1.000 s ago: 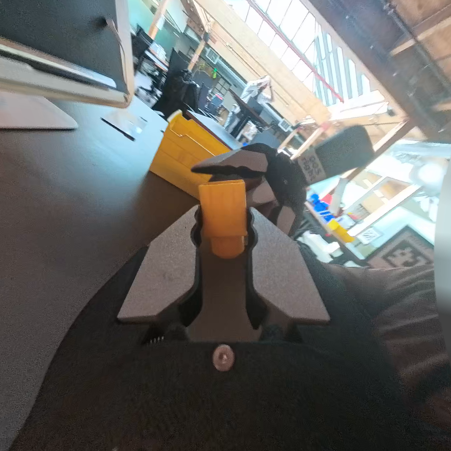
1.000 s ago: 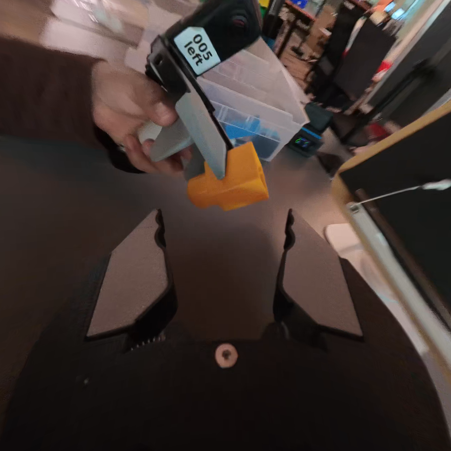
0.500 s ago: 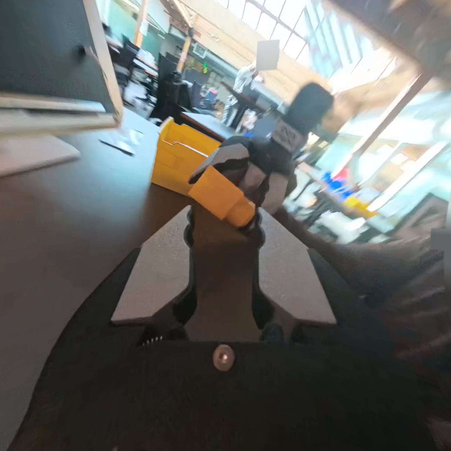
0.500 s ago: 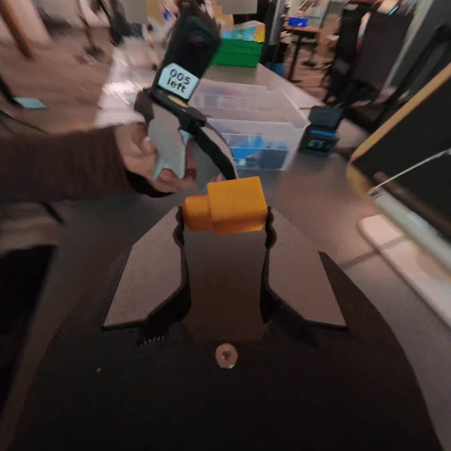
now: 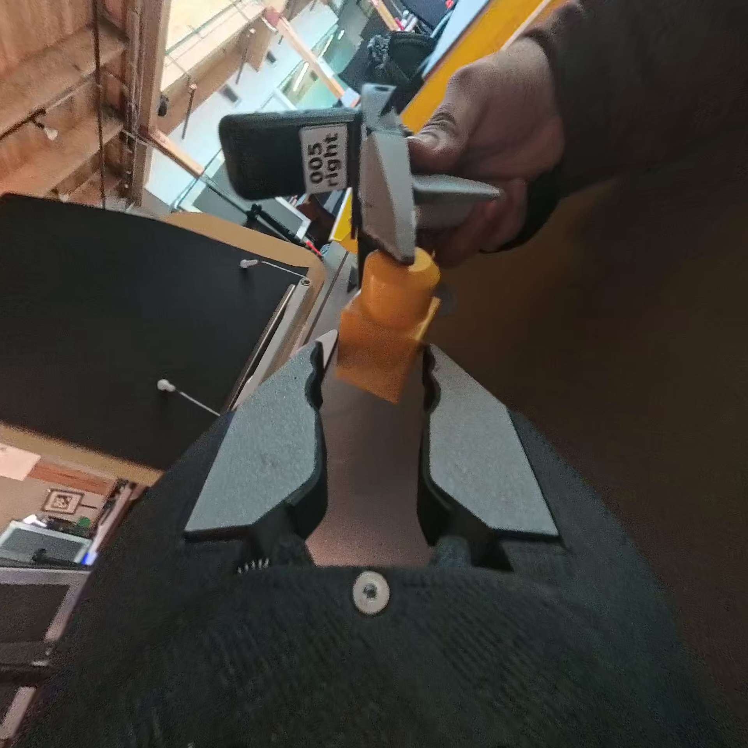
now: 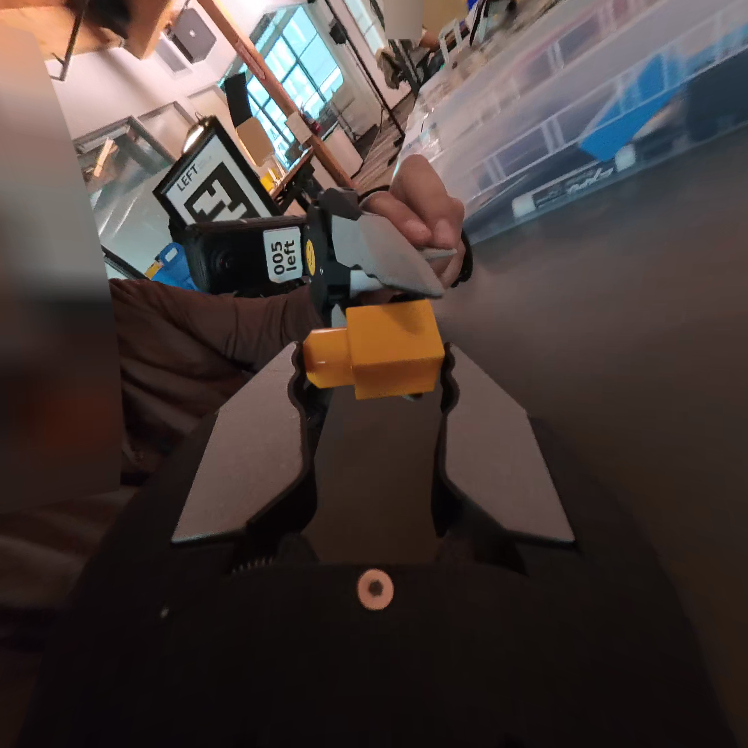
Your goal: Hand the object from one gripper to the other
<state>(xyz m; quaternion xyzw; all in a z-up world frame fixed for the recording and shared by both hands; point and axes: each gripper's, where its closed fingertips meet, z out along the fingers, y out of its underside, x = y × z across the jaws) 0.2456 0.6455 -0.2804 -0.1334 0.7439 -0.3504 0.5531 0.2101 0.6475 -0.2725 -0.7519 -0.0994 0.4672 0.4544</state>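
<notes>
I see the light, stiff orange block (image 6: 388, 348) in the air above the desk (image 6: 607, 364), the right gripper (image 6: 372, 356) jaws closed on its ends and the left gripper (image 5: 374, 348) jaws narrowly around its flat-sided body, maybe not yet pressing.

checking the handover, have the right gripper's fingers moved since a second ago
Yes: the right gripper fingers closed inward toward the centre line above the screw, now clamping the orange block.
</notes>
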